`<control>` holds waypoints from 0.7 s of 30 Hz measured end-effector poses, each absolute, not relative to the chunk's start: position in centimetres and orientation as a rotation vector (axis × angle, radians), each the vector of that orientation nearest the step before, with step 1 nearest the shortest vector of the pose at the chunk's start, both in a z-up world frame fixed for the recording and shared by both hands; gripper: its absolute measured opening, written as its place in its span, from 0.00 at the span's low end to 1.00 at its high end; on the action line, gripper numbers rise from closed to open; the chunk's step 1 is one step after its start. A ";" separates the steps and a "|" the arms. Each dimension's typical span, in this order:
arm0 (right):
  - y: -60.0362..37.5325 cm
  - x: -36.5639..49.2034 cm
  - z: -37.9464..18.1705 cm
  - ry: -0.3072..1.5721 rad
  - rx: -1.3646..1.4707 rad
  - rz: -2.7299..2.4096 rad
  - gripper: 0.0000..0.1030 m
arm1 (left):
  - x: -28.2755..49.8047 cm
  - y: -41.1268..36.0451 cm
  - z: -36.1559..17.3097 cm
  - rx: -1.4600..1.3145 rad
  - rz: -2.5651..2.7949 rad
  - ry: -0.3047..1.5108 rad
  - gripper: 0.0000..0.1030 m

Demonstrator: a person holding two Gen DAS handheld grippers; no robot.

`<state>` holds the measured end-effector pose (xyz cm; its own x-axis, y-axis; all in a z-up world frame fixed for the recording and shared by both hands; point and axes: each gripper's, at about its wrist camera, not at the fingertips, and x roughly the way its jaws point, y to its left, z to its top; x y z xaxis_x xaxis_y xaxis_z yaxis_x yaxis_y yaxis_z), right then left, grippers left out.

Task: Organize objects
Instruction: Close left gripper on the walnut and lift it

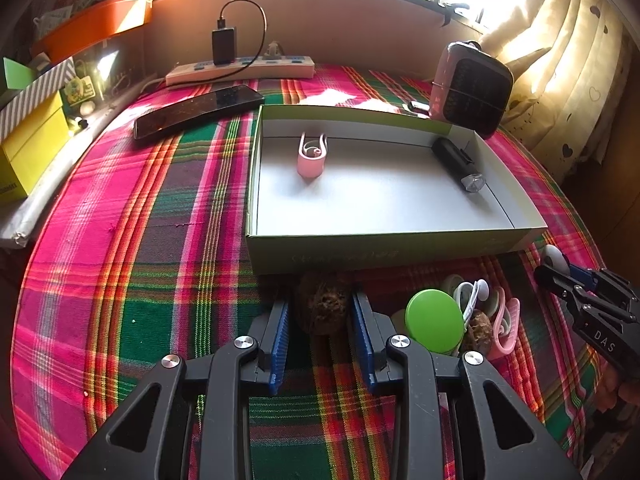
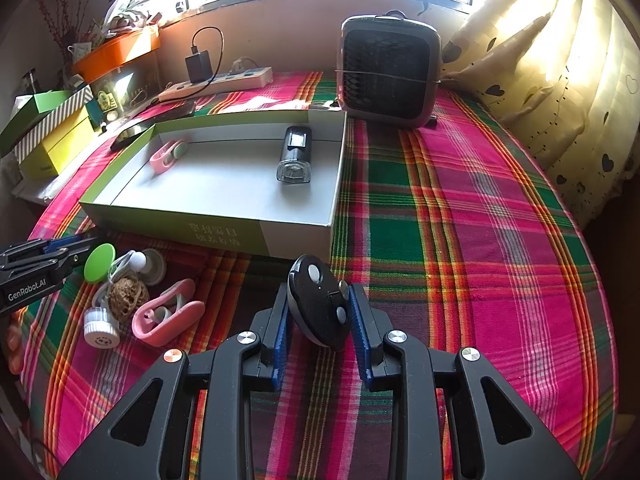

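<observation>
A shallow green box (image 2: 224,236) with a grey inside lies open on the plaid counter. In it lie 1 pink clip (image 2: 168,155) by the far left corner and 1 black bike light (image 2: 295,154) along the right wall. Just in front of the box cluster a green disc (image 2: 99,263), white earphones (image 2: 132,261), a brown walnut (image 2: 127,295), another pink clip (image 2: 168,314) and a white cap (image 2: 101,327). A second walnut (image 1: 322,306) and a black remote (image 2: 320,304) sit between blue fingers.

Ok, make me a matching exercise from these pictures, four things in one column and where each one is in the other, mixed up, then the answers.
Things:
1. brown walnut
2. black remote
3. black bike light
4. green round lid

Places:
A. lying inside the open box
B. on the cloth in front of the box, by the earphones
C. between the left gripper's pads
D. between the right gripper's pads

Pairs: 1-C, 2-D, 3-A, 4-B
</observation>
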<state>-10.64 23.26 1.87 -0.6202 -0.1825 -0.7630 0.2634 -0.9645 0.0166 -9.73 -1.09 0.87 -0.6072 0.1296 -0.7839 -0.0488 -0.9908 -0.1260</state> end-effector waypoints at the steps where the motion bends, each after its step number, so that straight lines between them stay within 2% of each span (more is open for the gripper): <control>1: 23.2 -10.6 1.9 0.141 1.216 -2.620 0.28 | -9.7 -1.0 0.9 -1.339 2.730 -0.135 0.27; 21: 22.9 -9.8 3.3 0.141 1.161 -2.622 0.28 | -8.4 -0.3 2.8 -1.267 2.737 -0.092 0.27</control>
